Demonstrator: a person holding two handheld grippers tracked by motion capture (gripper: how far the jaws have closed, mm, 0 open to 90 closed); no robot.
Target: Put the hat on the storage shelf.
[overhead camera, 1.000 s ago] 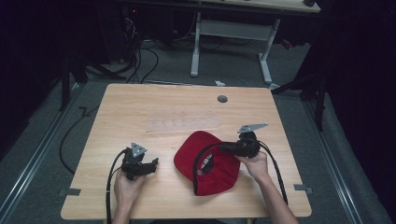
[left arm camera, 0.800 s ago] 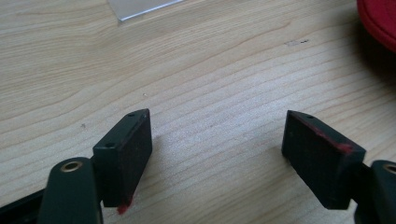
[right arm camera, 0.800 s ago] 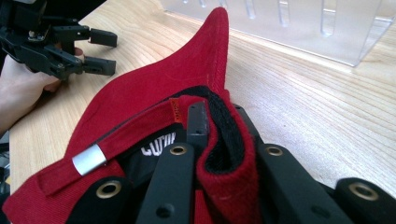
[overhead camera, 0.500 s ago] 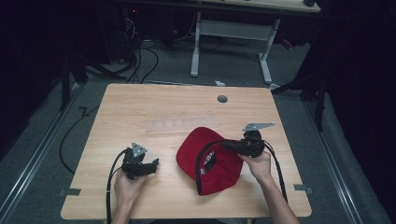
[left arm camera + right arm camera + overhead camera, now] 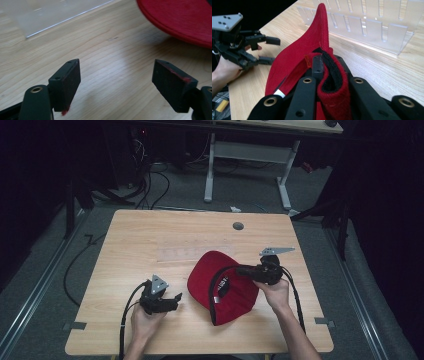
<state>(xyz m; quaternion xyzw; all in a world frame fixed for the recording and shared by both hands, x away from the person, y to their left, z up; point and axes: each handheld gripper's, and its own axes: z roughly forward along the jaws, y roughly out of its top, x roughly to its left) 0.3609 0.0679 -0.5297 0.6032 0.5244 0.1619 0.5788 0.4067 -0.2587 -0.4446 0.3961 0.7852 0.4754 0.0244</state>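
A red cap (image 5: 202, 279) with a black inner band lies tilted on the wooden table (image 5: 150, 230), right of centre. My right gripper (image 5: 241, 270) is shut on its rim and holds that edge up. In the right gripper view the jaws (image 5: 329, 65) pinch the folded red and black band, and the cap's (image 5: 294, 62) brim points away. My left gripper (image 5: 176, 300) hovers just left of the cap, open with nothing between its fingers, and its jaws have just opened a little further. In the left gripper view its pads (image 5: 66, 82) stand wide over bare wood, with the cap's (image 5: 180, 20) edge at the upper right.
A clear slotted plastic rack (image 5: 182, 254) lies flat at the table's middle, just behind the cap; it is also in the right gripper view (image 5: 367, 27). A round cable hole (image 5: 238, 226) sits near the far edge. Another desk's legs (image 5: 247, 155) stand beyond.
My right gripper has risen with the cap's rim, tipping the cap up more. My left gripper has drifted a little toward the cap.
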